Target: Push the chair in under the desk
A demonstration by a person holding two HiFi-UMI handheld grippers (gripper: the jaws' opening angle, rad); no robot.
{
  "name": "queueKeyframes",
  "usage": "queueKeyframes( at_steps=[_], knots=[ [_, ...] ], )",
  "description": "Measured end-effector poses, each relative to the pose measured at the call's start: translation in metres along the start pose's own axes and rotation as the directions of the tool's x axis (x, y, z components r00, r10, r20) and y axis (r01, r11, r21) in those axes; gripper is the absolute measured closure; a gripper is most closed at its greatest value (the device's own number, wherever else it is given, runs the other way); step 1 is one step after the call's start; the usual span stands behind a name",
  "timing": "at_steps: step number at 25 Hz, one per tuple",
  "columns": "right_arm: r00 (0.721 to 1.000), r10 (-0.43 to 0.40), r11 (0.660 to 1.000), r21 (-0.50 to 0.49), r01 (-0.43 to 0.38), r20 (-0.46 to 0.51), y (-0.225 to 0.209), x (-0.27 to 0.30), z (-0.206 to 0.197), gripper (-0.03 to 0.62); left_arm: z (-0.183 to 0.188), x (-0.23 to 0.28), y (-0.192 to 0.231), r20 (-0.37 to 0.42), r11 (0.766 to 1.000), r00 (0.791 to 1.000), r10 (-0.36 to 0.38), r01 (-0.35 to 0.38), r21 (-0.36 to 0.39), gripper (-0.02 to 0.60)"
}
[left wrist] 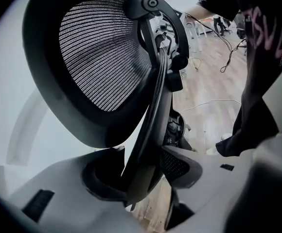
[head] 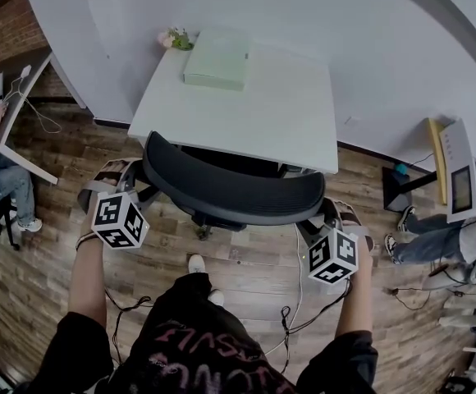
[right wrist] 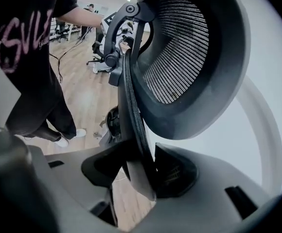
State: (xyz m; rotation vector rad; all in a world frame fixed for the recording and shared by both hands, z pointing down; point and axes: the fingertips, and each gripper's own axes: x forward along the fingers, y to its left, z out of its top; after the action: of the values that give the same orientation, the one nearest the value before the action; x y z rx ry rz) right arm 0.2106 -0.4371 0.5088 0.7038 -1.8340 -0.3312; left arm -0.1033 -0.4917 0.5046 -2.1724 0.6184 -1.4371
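Observation:
A black mesh office chair stands at the white desk (head: 254, 113), its curved backrest (head: 230, 191) just in front of the desk's near edge. My left gripper (head: 121, 173) is at the backrest's left end and my right gripper (head: 336, 213) at its right end. In the left gripper view the backrest's rim (left wrist: 153, 110) runs down between the jaws of the left gripper (left wrist: 143, 171), which are shut on it. The right gripper (right wrist: 141, 171) holds the opposite rim (right wrist: 131, 115) the same way. The seat is hidden under the backrest.
A pale green box (head: 216, 57) and a small flower pot (head: 175, 38) sit at the desk's far edge, by the wall. Cables (head: 295, 302) trail over the wood floor behind the chair. A second desk (head: 20, 97) and a seated person (head: 0, 183) are at the left; another person (head: 435, 240) is at the right.

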Motion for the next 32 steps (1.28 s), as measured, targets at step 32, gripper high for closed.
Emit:
queueKeyframes(
  at_steps=[32],
  knots=[
    [1.0,-0.021,0.999,0.027,0.021,-0.014,-0.059,0.058,0.025,0.375,-0.028,0.049,0.072,0.019,1.0,1.0,0.01,-0.01,0.005,0.337]
  ],
)
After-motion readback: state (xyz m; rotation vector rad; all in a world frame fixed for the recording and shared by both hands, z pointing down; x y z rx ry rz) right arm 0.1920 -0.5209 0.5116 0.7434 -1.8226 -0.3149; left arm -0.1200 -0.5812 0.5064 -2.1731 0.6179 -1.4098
